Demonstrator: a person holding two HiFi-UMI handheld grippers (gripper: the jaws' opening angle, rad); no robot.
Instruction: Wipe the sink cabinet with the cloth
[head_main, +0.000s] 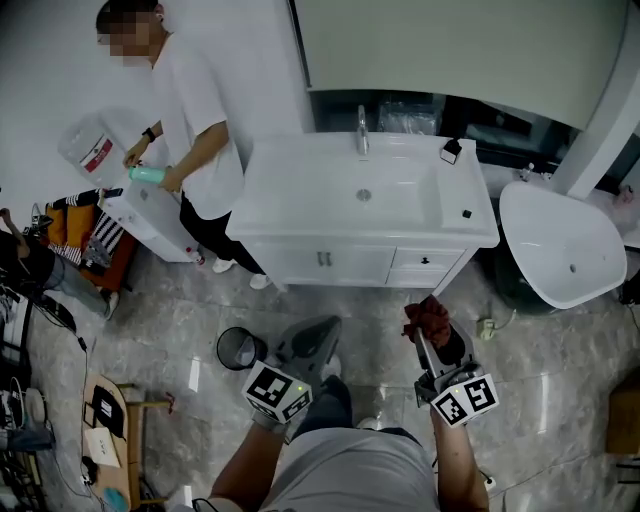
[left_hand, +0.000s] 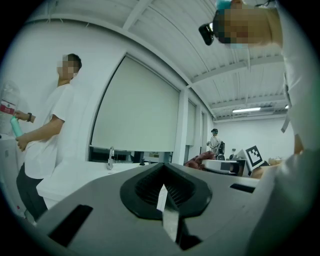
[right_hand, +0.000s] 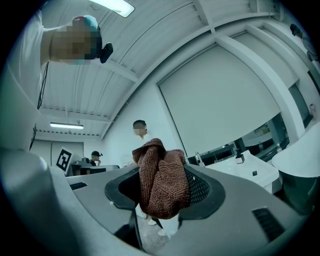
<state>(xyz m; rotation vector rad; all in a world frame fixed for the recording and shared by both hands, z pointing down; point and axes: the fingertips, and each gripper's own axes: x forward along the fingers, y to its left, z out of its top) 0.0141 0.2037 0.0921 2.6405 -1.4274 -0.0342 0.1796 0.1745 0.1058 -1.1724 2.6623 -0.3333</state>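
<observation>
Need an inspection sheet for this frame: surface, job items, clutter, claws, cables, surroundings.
Surface: sink cabinet, white top, nothing being wiped yet.
Job's things: brown cloth bunched in the right claw, short of the cabinet.
Clutter: small black object at the top's back right; black bin on the floor.
Claws: right claw shut on the cloth; left claw shut, holding nothing.
Cables: cord on the floor right of the cabinet.
Surroundings: person at the cabinet's left holding a teal bottle; white tub at right.

Open floor (head_main: 385, 312) before the sink cabinet (head_main: 345, 262); bystander (head_main: 205, 130) at its left corner, white basin (head_main: 560, 245) right.
</observation>
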